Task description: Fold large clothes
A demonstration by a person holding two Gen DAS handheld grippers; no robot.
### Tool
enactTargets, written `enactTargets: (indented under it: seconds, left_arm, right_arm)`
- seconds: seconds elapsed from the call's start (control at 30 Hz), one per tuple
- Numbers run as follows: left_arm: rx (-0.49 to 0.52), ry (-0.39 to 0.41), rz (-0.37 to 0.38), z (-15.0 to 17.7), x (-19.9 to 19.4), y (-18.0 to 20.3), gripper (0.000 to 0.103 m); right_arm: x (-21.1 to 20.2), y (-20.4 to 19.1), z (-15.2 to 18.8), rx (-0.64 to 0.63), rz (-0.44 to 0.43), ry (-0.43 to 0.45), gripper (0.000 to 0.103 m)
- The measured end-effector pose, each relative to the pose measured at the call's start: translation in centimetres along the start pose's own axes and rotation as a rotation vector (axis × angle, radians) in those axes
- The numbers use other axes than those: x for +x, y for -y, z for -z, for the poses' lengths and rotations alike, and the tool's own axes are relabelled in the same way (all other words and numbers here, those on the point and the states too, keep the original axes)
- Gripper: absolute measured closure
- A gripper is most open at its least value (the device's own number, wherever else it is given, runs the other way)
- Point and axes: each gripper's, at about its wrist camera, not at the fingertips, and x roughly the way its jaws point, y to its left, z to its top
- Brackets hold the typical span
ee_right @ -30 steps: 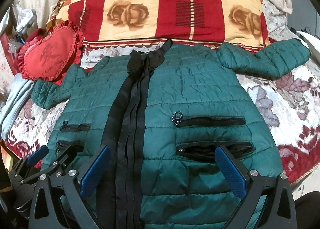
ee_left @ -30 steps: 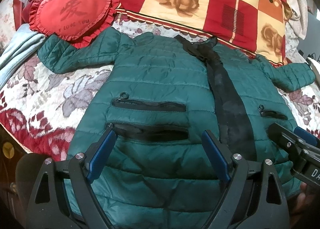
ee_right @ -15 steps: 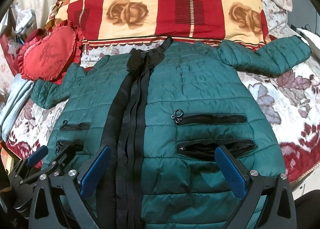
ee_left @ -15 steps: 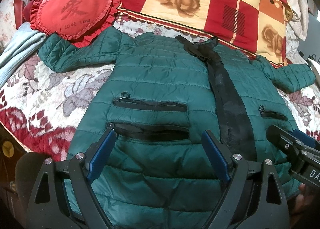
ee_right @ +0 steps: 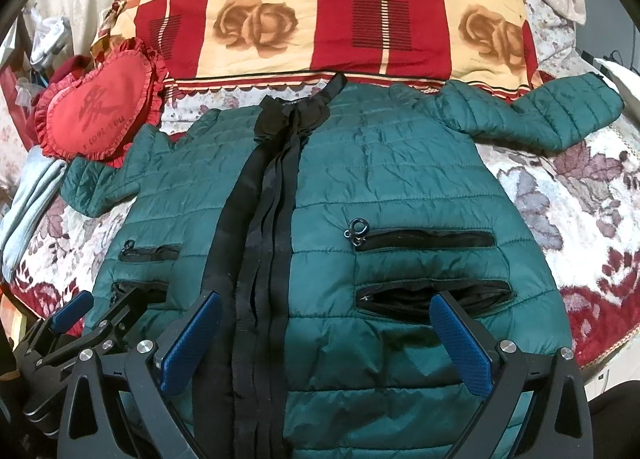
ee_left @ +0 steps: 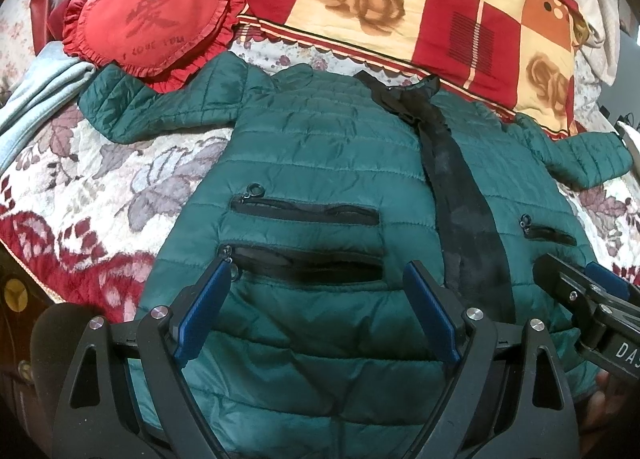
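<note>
Left gripper [ee_left: 316, 309] and right gripper [ee_right: 326, 343] — jaws wide apart, empty — above the green jacket [ee_right: 400, 187]

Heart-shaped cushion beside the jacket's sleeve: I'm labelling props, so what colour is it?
Red, with a ruffled edge and darker lettering; the heart-shaped cushion shows best in the left wrist view.

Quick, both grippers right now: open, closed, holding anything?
Left gripper: open, holding nothing, poised over the green jacket.
Right gripper: open, holding nothing, over the same jacket.
</note>
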Motion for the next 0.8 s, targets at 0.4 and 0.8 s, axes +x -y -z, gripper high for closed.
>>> enactTargets:
  seconds: [0.4,0.8]
  left_arm:
    - [-0.001,-0.001,-0.002,-0.04,0.13,-0.06,0.015]
    - [-0.003,-0.001,-0.001,0.11,0.23,0.03,0.015]
  right_arm:
    - [0.18,0.13,0.13,-0.004,0.004,0.000,0.000]
    - [0.62,-0.09,0.08,-0.010,0.001,-0.009,0.000]
